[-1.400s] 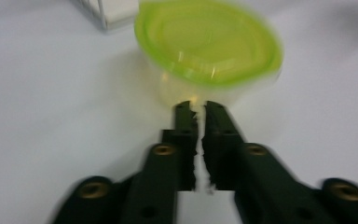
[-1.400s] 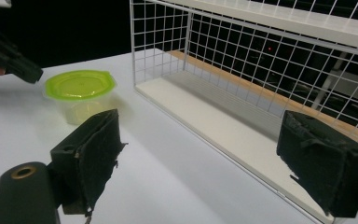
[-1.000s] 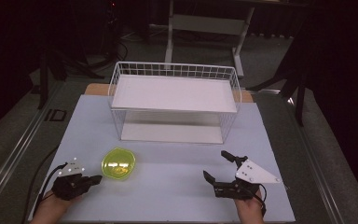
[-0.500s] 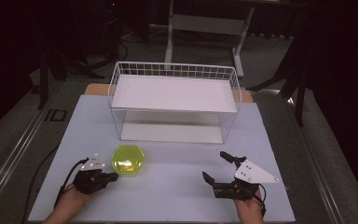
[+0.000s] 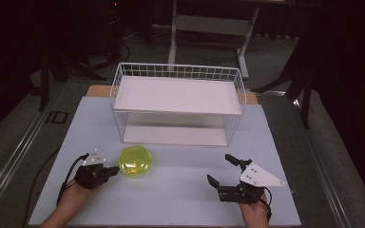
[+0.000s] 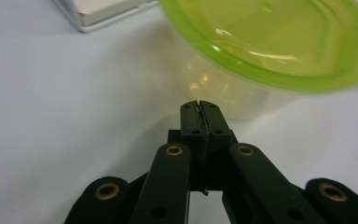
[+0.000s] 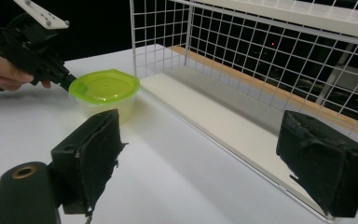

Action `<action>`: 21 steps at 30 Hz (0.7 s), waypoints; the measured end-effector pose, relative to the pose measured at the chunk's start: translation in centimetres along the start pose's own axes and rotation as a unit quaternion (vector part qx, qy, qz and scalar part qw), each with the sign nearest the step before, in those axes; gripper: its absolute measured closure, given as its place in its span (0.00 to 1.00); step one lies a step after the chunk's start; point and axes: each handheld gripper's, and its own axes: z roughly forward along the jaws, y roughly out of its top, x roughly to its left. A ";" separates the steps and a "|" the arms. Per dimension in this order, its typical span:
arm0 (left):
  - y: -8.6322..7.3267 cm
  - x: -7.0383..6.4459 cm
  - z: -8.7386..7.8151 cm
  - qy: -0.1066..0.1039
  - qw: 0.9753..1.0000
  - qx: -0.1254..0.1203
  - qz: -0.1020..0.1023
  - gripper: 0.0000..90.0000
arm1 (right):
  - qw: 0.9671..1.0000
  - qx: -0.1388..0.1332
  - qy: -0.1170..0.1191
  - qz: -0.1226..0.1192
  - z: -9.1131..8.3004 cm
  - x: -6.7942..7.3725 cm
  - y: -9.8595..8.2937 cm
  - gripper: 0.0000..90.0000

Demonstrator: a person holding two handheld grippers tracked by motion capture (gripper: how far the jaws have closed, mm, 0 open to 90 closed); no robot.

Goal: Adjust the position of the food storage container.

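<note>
A clear tub with a yellow-green lid (image 5: 135, 161) stands on the white table (image 5: 180, 199), left of centre. My left gripper (image 5: 115, 170) is shut with nothing in it, and its tips rest against the tub's near-left side. In the left gripper view the closed jaws (image 6: 199, 106) point at the tub's clear wall (image 6: 228, 93) just under the lid rim. My right gripper (image 5: 219, 168) sits open at the front right, well apart from the tub. The right gripper view looks between its spread pads (image 7: 98, 154) at the tub (image 7: 105, 88) and the left gripper (image 7: 67, 81).
A white wire rack (image 5: 178, 102) with an upper shelf and a lower board stands at the back centre; its mesh (image 7: 261, 46) is close on the right gripper's right side. Dark floor and a stand's legs surround the table.
My left gripper has moved right and forward up to the tub, and the tub has slid a little to the right. The right gripper has stayed in place.
</note>
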 end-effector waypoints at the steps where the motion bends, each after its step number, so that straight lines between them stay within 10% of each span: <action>1: 0.1 0.1 0.2 -0.001 1.000 0.000 -0.001 1.00 | 1.000 0.001 0.001 0.001 0.0 0.0 0.0 0.15; 21: 2.8 -5.4 4.1 -0.080 0.996 0.020 0.044 1.00 | 1.000 0.007 0.005 -0.001 0.0 -0.1 -0.2 0.15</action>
